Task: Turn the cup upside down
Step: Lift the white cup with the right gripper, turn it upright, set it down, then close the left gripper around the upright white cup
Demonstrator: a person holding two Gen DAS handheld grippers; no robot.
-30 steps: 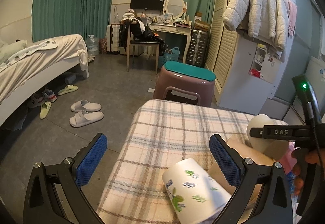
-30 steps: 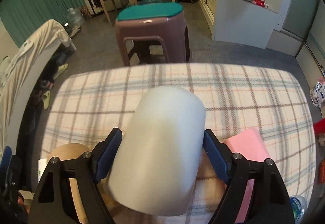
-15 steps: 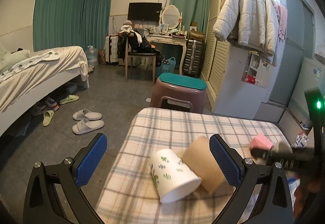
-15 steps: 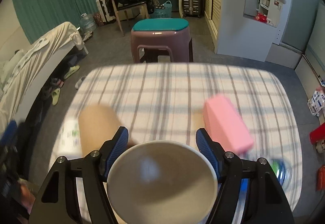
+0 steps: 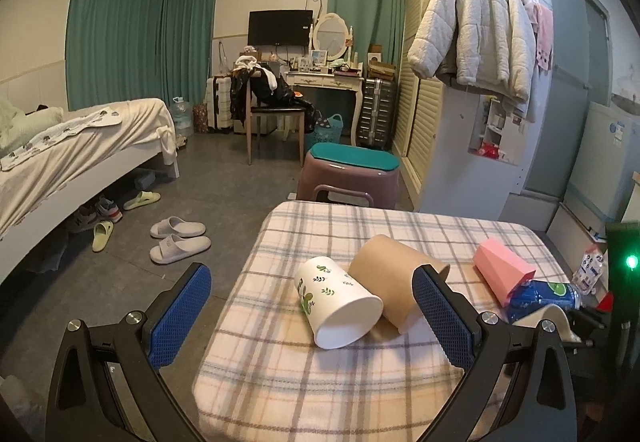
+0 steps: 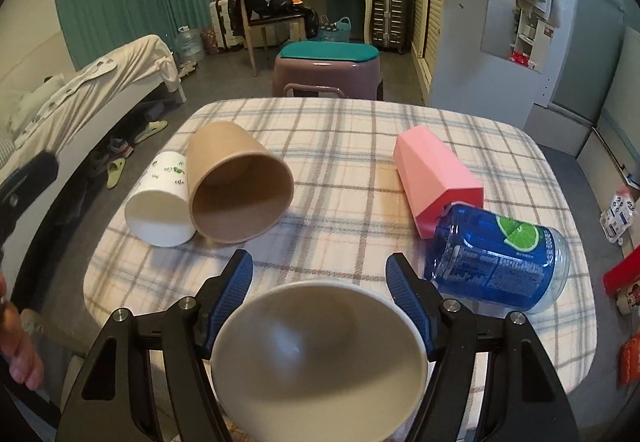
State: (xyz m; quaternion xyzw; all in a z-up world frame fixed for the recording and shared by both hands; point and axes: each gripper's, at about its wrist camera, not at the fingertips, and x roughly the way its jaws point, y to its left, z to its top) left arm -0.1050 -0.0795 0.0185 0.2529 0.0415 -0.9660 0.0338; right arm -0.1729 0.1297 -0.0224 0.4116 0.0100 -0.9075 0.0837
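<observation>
Your right tongs (image 6: 319, 278) are gripping the white cup (image 6: 316, 354), both blue pads pressing against its sides just behind the rim. You are holding it with its open mouth facing the right wrist camera, so its pale inside is filling the bottom of that view, above the near edge of the counter (image 6: 344, 121). From the left wrist camera only a sliver of that cup (image 5: 554, 318) is showing, at the right edge beside the dark body of the other tool. Your left tongs (image 5: 310, 308) are spread wide and gripping nothing, hanging over the near left part of the counter (image 5: 320, 382). On the plaid cloth four other things are lying on their sides. The leaf cup (image 6: 160, 201), white with green sprigs, is resting to the left with its mouth toward you, and the brown cup (image 6: 236, 185) is lying against its right side, touching it, its mouth also toward you. To the right, well apart from those two, the pink cup (image 6: 436, 177) is lying with its mouth end toward you, and the blue bottle (image 6: 496, 262) is lying just in front of it, touching or nearly touching its mouth. Beyond the counter a stool (image 6: 328, 69) with a teal seat is standing on the floor.
</observation>
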